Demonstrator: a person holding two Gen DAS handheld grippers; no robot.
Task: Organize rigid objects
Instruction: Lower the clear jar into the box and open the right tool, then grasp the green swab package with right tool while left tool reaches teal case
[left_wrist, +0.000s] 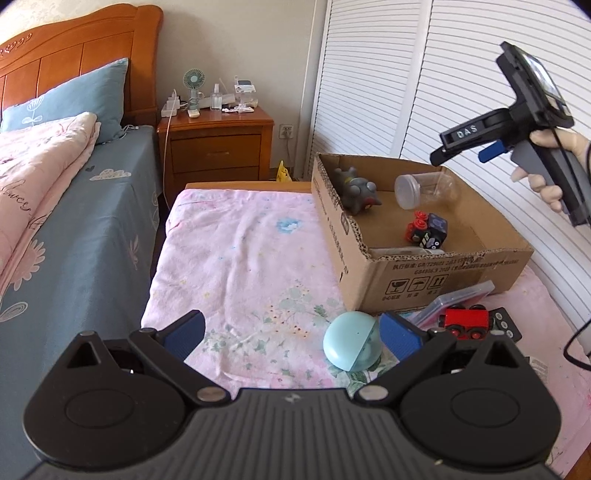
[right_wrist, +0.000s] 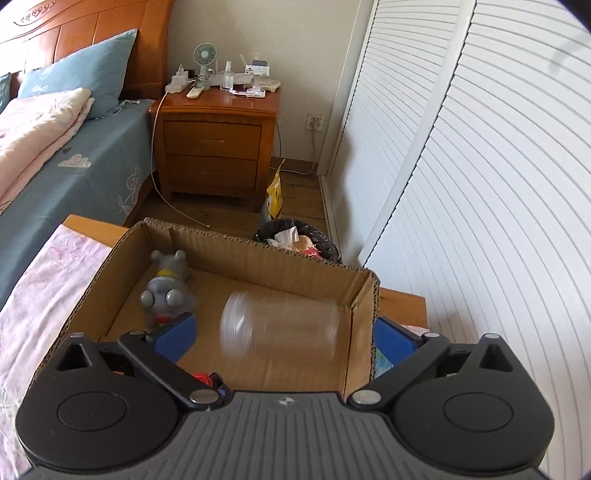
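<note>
My left gripper (left_wrist: 291, 334) is open low over the pink floral cloth (left_wrist: 251, 251). A pale blue egg-shaped shell (left_wrist: 351, 341) lies between its fingers, close to the right pad. Above the cardboard box (left_wrist: 424, 273) a hand holds my right gripper (left_wrist: 439, 157). In the right wrist view that gripper (right_wrist: 284, 338) is open, and a clear jar (right_wrist: 280, 330) lies blurred on its side in the box (right_wrist: 258, 245), free of the pads. The box also holds a grey toy figure (left_wrist: 358, 192), the jar (left_wrist: 424, 190) and a red-and-black toy with cubes (left_wrist: 424, 229).
Beside the box's near wall lie a red toy train (left_wrist: 465, 321), a black remote (left_wrist: 506, 323) and a flat clear case (left_wrist: 458, 299). A bed (left_wrist: 74, 206) is on the left, a wooden nightstand (left_wrist: 218, 147) behind, white slatted doors (right_wrist: 480, 184) on the right, and a bin (right_wrist: 295, 240) behind the box.
</note>
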